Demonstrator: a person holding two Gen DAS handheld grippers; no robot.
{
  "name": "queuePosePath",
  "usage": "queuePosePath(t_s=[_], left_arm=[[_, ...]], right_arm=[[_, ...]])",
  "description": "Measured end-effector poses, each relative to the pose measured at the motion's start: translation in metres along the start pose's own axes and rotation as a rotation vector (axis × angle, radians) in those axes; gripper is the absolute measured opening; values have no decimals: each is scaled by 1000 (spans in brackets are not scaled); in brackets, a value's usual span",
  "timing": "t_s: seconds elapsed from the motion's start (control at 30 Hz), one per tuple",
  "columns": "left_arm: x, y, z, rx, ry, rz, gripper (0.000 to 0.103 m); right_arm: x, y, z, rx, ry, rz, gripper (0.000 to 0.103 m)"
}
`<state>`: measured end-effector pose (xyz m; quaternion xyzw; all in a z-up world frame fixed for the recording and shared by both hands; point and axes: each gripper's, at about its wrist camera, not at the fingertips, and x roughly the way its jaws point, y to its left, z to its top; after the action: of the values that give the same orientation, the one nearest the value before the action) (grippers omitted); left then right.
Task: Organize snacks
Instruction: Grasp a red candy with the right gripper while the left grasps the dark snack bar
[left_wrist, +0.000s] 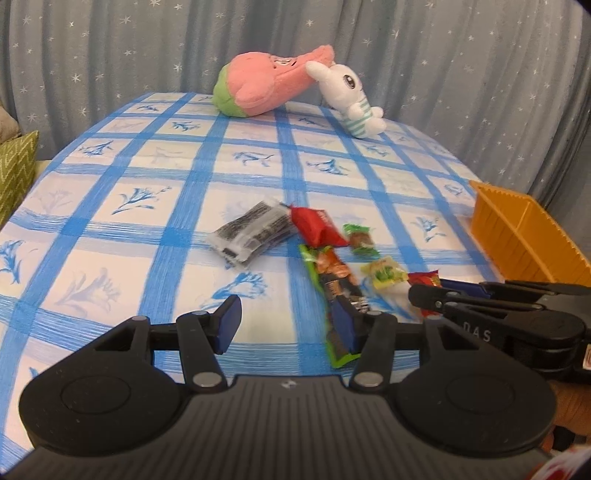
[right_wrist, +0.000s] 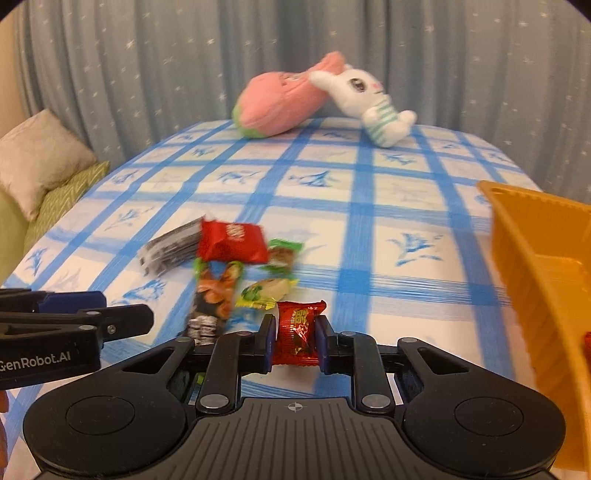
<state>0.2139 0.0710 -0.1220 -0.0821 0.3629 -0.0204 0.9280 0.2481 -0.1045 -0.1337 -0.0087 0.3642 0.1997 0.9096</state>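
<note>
Nearest in the right wrist view, the right claw (right_wrist: 295, 341) is clamped on a small red candy (right_wrist: 300, 330); both blue pads press its wrapper sides, so the sweet sits squarely between the fingers, its upper end poking out beyond the tips. That pinch across the narrow middle looks chosen so the crinkly wrapper cannot slip while it is carried. The orange bin (right_wrist: 535, 258) stands just to the right of this claw on the bed (right_wrist: 388, 206), probably the place the sweets are meant to go; something red shows at its inner edge, too little to name.

The left claw (left_wrist: 286, 325) hangs partly open over the bed and grips nothing. Its right finger lies over the near end of a long green snack bar (left_wrist: 334, 291), but whether it touches I cannot tell.

Beyond the claws the remaining snacks lie in a loose cluster: a yellow-green candy (right_wrist: 267, 291), a green-wrapped candy (right_wrist: 282, 254), a red packet (right_wrist: 232, 242) and a black-and-clear packet (right_wrist: 170, 245) partly under it. Farthest off, a pink plush (right_wrist: 284, 99) and a white rabbit plush (right_wrist: 369, 103) lean together against the curtain (right_wrist: 147, 74), clear of the sorting.
</note>
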Motion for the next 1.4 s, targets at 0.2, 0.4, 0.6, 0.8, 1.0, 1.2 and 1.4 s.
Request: queuePosePath(t_s=[0.2,0.4,0.6,0.8,1.0,1.2,1.4], left_arm=[[7,-15,2,16,-1,-23,51],[21,-29,4,39,-1,-24,51],[38,-40,6,52,5,-3,51],[50,-44,4,59,13,13,46],[50,-46,0,91,13,30,32],[42,-48,-2,123,22,35,26],[23,-51,-4,135,9,30,26]], right_arm=[[-11,-26,-1,67,-2,-55,23],[-14,-43,-2,106,-3,-75,23],[-13,-46,-2,120,-6,-68,23],[-11,-49,-3,132,-1,-67,23],[-10,-48,-3,135,-2,-61,23],[-13,-44,-2,128,-11,-53,22],[-24,-40,0,112,-27,-42,23]])
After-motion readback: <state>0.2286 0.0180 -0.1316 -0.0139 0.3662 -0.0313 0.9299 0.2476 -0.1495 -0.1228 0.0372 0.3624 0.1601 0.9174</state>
